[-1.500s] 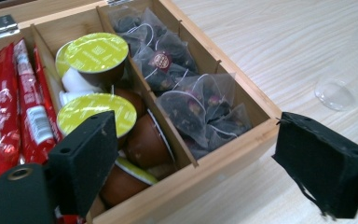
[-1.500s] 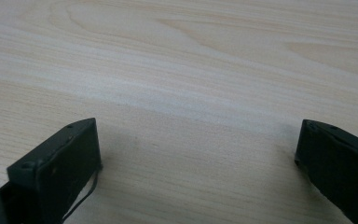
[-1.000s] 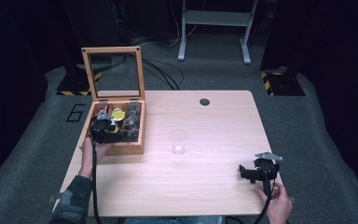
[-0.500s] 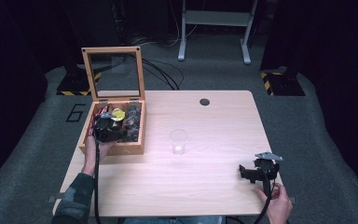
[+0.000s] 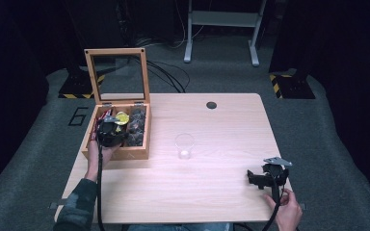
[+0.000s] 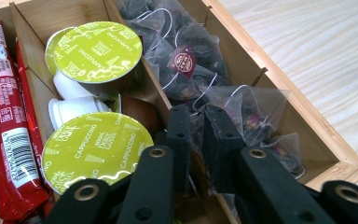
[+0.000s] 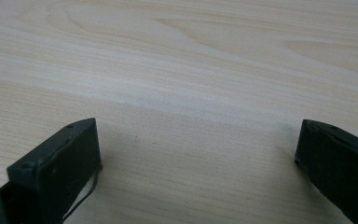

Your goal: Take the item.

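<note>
A wooden box (image 5: 125,153) with its glass lid (image 5: 118,72) raised stands at the table's left. My left gripper (image 5: 110,132) reaches down into it. Its jaws have just been closing, and in the left gripper view my left gripper (image 6: 196,114) pinches the clear wrapper of a tea bag (image 6: 247,112) in the right compartment. Green cappuccino capsules (image 6: 98,51) fill the middle compartment and red sachets (image 6: 7,121) the left one. My right gripper (image 5: 257,179) rests open at the table's front right; in its own view my right gripper (image 7: 198,140) has only bare wood between the fingers.
A clear plastic cup (image 5: 184,145) stands near the table's middle, to the right of the box. A dark round cable hole (image 5: 211,105) sits near the far edge. A metal frame (image 5: 221,19) stands on the floor behind the table.
</note>
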{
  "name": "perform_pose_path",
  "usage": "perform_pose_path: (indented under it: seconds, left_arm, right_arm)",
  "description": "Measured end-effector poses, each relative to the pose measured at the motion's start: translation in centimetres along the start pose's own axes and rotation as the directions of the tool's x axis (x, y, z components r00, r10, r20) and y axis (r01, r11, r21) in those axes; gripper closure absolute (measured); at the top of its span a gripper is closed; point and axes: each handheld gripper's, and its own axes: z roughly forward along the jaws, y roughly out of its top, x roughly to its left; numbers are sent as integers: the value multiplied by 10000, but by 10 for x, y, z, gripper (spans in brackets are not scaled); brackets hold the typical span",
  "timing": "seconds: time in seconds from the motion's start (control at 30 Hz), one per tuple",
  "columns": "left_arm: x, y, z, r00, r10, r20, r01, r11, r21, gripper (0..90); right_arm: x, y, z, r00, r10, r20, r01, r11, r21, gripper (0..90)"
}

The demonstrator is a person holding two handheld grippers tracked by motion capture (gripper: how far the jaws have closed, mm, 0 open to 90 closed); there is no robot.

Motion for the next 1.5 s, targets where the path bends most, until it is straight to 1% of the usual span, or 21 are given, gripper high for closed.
perform_pose_path:
  seconds: [0.03, 0.07, 0.13, 0.23, 0.33, 0.4, 0.43, 0.5, 0.53, 0.6, 0.63, 0.67, 0.7, 0.73, 0.87, 1.07, 1.3, 1.33, 1.37, 1.5]
  left_arm:
    - [-1, 0, 0, 10000, -47, -71, 46, 10000, -37, 835]
    - [0, 0, 0, 10000, -15, -30, 15, 10000, -83, 850]
    - [-2, 0, -1, 10000, 14, -55, -15, 9999, -134, 885]
    - [-3, 0, -1, 9999, 105, -31, -106, 9997, -221, 896]
    - [-6, 1, -1, 9996, 298, 25, -297, 9994, -183, 899]
    - [-7, 2, -1, 9995, 325, 21, -325, 9992, -229, 899]
    - [-7, 2, -3, 9994, 336, 54, -335, 9993, -150, 899]
    - [-8, 3, -4, 9992, 384, 85, -383, 9991, -157, 899]
    - [-9, 3, -5, 9993, 363, 49, -362, 9989, -285, 900]
    - [-9, 3, -6, 9993, 361, 85, -359, 9989, -285, 900]
    - [-9, 3, -6, 9993, 370, 67, -367, 9983, -444, 900]
    - [-9, 3, -8, 9990, 423, 118, -418, 9984, -368, 900]
    - [-10, 3, -9, 9990, 433, 135, -427, 9982, -423, 900]
    - [-11, 3, -11, 9993, 368, 98, -361, 9975, -615, 900]
    - [-13, 4, -15, 9993, 344, 127, -335, 9972, -663, 900]
    - [-17, 8, -23, 9990, 391, 220, -368, 9943, -997, 900]
    - [-22, 16, -31, 9977, 600, 317, -556, 9904, -1267, 900]
    - [-23, 18, -33, 9975, 627, 339, -579, 9900, -1284, 900]
    - [-24, 19, -33, 9969, 729, 311, -683, 9890, -1312, 900]
    - [-27, 21, -36, 9964, 774, 336, -718, 9868, -1451, 900]
  right_arm:
    - [0, 0, 0, 10000, 35, 10, -35, 10000, 26, 0]
    - [0, 0, 0, 10000, -20, 3, 20, 10000, -13, 0]
    - [0, 0, 0, 10000, 22, 8, -22, 10000, 12, 0]
    - [0, 0, 0, 10000, 40, 8, -40, 10000, 27, 0]
    - [0, 0, 0, 10000, 3, 6, -3, 10000, 2, 0]
    - [0, 0, 0, 10000, 20, 8, -20, 10000, 14, 0]
    - [0, 0, 0, 10000, 1, 5, -1, 10000, 1, 0]
    - [0, 0, 0, 10000, 5, 6, -5, 10000, 2, 0]
    - [0, 0, 0, 10000, -15, 2, 15, 10000, -14, 0]
    - [0, 0, 0, 10000, 3, 5, -3, 10000, -2, 0]
    - [0, 0, 0, 10000, -11, 1, 11, 10000, -11, 0]
    - [0, 0, 0, 10000, 43, 10, -43, 10000, 26, 0]
    - [0, 0, 0, 10000, 43, 10, -43, 10000, 26, 0]
    - [0, 0, 0, 10000, 22, 8, -22, 10000, 16, 0]
    - [0, 0, 0, 10000, 26, 12, -26, 10000, 17, 0]
    - [0, 0, 0, 10000, 23, 3, -23, 10000, 16, 0]
    - [0, 0, 0, 10000, -14, 0, 14, 10000, -10, 0]
    - [0, 0, 0, 10000, 42, 9, -42, 10000, 27, 0]
    - [0, 0, 0, 10000, -2, 6, 2, 10000, -2, 0]
    - [0, 0, 0, 10000, 35, 10, -35, 10000, 27, 0]
